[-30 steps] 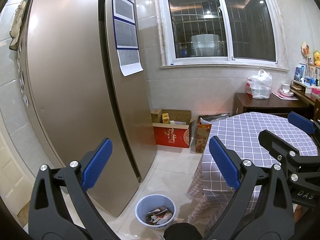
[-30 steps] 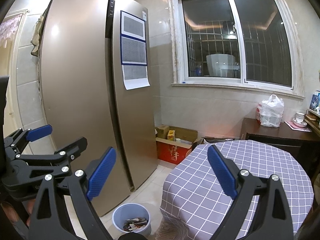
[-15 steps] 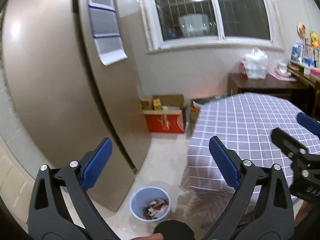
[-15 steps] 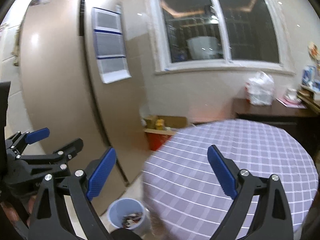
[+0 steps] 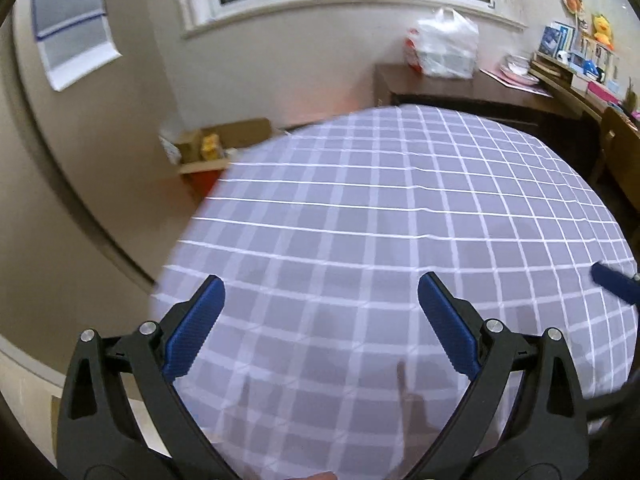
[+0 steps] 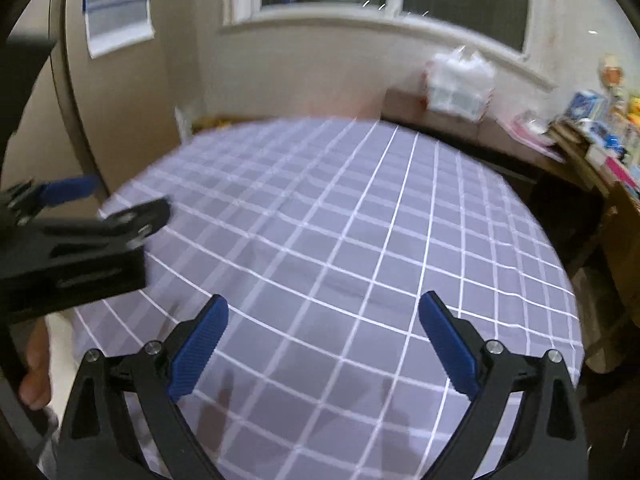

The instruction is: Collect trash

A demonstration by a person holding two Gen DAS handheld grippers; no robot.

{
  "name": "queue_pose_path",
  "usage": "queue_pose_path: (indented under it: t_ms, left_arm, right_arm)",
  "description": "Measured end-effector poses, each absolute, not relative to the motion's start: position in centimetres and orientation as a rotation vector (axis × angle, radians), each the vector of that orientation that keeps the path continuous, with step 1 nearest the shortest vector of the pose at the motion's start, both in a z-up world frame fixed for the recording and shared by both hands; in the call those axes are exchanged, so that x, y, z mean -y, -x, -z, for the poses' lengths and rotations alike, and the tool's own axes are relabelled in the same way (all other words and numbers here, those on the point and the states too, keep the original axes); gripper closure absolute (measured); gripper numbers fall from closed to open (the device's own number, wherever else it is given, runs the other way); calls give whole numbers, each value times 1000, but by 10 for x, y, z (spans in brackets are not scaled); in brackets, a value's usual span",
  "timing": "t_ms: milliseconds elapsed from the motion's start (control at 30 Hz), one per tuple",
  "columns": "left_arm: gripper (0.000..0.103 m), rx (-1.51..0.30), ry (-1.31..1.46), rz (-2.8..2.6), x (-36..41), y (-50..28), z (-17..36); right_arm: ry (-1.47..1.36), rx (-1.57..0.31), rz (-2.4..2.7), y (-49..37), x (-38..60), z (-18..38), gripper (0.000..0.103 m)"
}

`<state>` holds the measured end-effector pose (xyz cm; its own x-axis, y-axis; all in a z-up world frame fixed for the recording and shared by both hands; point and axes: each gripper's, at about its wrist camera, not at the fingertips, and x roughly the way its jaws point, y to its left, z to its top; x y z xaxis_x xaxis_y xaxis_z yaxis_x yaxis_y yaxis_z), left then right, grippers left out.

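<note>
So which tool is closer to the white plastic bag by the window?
Right, probably. The bag sits far right on the dark sideboard; the right tool is on that side, the left tool further left.

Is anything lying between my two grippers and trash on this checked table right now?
No trash shows on the checked tablecloth in either wrist view, so there is no target to block. Both the left gripper and right gripper hang open over bare cloth. The view is motion-blurred, so small scraps might escape notice.
</note>
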<state>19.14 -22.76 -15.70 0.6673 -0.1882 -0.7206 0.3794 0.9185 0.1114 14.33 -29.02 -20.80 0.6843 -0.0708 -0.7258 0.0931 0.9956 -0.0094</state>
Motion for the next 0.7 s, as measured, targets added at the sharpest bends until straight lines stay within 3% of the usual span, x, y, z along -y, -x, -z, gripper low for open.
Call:
queue_pose_path:
  t_ms: [267, 700]
  left_arm:
    - [8, -880, -234, 311, 268, -227, 192]
    - [6, -927, -168, 251, 268, -258, 207]
  right_arm:
    - [29, -917, 56, -190, 322, 243, 6]
    - [10, -942, -64, -234, 341, 242, 4]
